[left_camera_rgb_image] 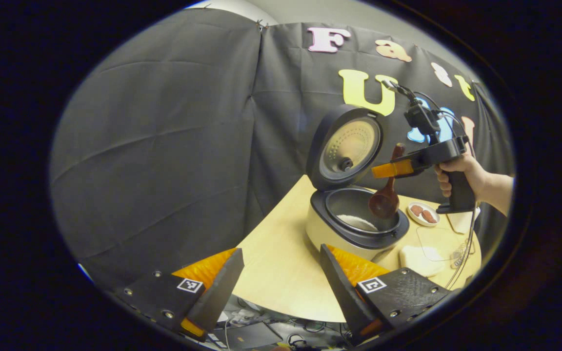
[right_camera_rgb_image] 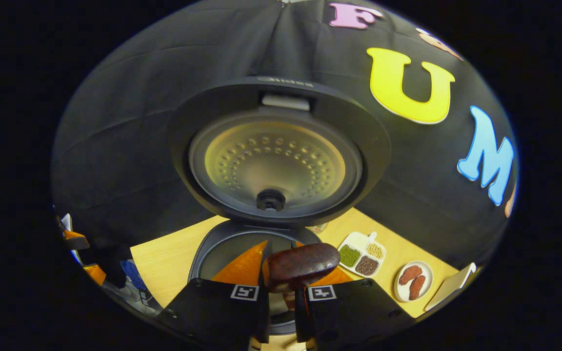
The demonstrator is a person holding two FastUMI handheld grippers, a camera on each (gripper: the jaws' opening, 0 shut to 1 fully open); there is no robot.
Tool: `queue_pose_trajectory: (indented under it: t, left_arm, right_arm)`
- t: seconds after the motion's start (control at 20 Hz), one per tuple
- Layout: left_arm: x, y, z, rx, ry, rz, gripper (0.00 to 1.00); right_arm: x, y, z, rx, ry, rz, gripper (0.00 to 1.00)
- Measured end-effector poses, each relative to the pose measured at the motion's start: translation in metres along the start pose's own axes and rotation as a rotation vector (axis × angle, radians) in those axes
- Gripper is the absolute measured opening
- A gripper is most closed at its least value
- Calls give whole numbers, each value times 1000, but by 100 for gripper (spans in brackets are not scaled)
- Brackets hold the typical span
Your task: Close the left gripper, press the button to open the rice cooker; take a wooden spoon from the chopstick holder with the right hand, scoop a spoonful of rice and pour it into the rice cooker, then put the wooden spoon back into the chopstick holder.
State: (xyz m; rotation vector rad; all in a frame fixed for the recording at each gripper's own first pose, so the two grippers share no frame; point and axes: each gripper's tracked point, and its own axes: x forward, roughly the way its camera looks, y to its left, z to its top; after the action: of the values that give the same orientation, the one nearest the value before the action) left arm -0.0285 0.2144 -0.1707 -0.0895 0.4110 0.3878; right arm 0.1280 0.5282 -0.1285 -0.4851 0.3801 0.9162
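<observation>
Already the right gripper [left_camera_rgb_image: 383, 170] is clamped on the dark wooden spoon [left_camera_rgb_image: 385, 199], bowl down over the open cream rice cooker [left_camera_rgb_image: 354, 222]. Lifted carelessly, it could clip the raised lid [right_camera_rgb_image: 276, 156]. Left gripper [left_camera_rgb_image: 281, 278] gapes beside the cooker.

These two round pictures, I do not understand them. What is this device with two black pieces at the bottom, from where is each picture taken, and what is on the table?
No robot here: a person holds tongs in each hand, each carrying a camera looking along its two fingers.

Left gripper view: the left tongs are open, holding nothing, back from the table. Farther off, a hand holds the right tongs, which grip a wooden spoon with its bowl down over the open rice cooker. White rice lies in the pot.

Right gripper view: the right tongs are shut on the spoon, facing the raised lid. On the table sit a grain tray and a small dish.
</observation>
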Motion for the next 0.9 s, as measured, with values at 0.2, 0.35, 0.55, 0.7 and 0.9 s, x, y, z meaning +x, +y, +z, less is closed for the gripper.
queue_pose_trajectory:
  t: [0.2,0.35,0.55,0.7,0.9]
  left_arm:
    - [0,1,-6,-20,7,-23,98]
    - [0,-7,-1,6,-9,-49,98]
    - [5,-36,10,39,-24,-117,99]
    - [7,-63,20,77,-43,-172,99]
    - [4,-107,34,118,-59,-250,99]
  right_arm:
    - [-28,3,21,-98,-106,-42,22]
    - [-55,-8,34,-139,-161,-95,22]
    - [-96,-39,30,-113,-193,-176,23]
    - [-127,-81,20,-59,-201,-260,22]
    - [-171,-144,-7,94,-182,-367,23]
